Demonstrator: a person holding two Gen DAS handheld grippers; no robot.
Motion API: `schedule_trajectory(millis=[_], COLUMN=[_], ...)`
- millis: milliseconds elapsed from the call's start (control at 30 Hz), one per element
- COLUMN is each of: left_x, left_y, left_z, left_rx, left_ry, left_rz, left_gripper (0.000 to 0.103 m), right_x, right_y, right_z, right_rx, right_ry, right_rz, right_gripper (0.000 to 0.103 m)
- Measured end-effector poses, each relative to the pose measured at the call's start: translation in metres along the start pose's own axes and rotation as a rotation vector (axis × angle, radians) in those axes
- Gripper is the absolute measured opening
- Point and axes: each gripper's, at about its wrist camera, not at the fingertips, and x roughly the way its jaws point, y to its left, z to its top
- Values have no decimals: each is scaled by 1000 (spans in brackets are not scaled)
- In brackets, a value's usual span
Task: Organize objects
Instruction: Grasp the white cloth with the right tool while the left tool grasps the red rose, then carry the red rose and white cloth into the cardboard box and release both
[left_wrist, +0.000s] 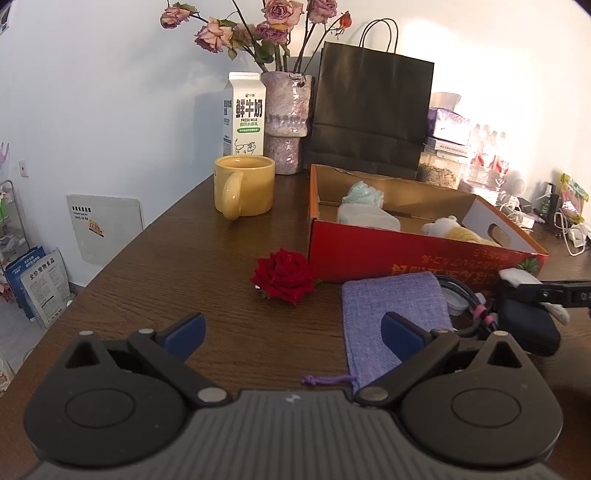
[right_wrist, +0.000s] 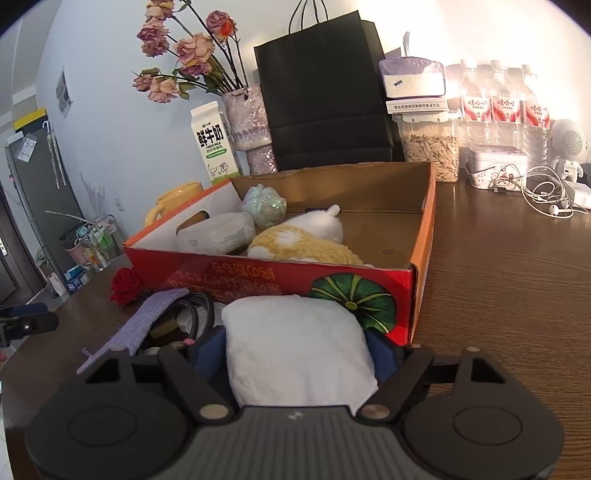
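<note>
On the dark wooden bench (left_wrist: 147, 280), the left gripper (left_wrist: 291, 332) stands wide and empty, a red fabric rose (left_wrist: 282, 275) ahead and a flat lilac knitted pouch (left_wrist: 391, 317) beside it. The right gripper (right_wrist: 295, 354) has a soft white folded towel (right_wrist: 295, 347) between its blue pads, just before the red cardboard box (right_wrist: 258, 277)

Milk carton (left_wrist: 244, 114), vase of dried roses (left_wrist: 286, 122), black paper bag (left_wrist: 371, 114), water bottles (right_wrist: 504, 107)

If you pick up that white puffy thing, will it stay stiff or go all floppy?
Probably floppy: the white plush pillow bulges softly between the right gripper fingers. It looks light for its size, and unlikely to slip.
</note>
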Motion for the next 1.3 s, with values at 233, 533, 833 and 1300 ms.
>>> schedule_trajectory(millis=[233,533,833,1300], left_x=[36,98,108,91], left_y=[7,13,4,7], left_z=[14,30,30,25], left_rx=[30,35,65,39], left_ry=[23,78,25,4], left_rz=[64,75,49,-7], left_gripper=[103,103,100,39], right_x=[-5,-13,-17,-23], right_y=[9,18,19,26], right_z=[-4,-7,-8,-13], right_rx=[-29,-33,-14,-7], right_ry=[-35,-84,-111,-138], right_rz=[-30,-75,-121,-139], right_gripper=[76,76,76,76])
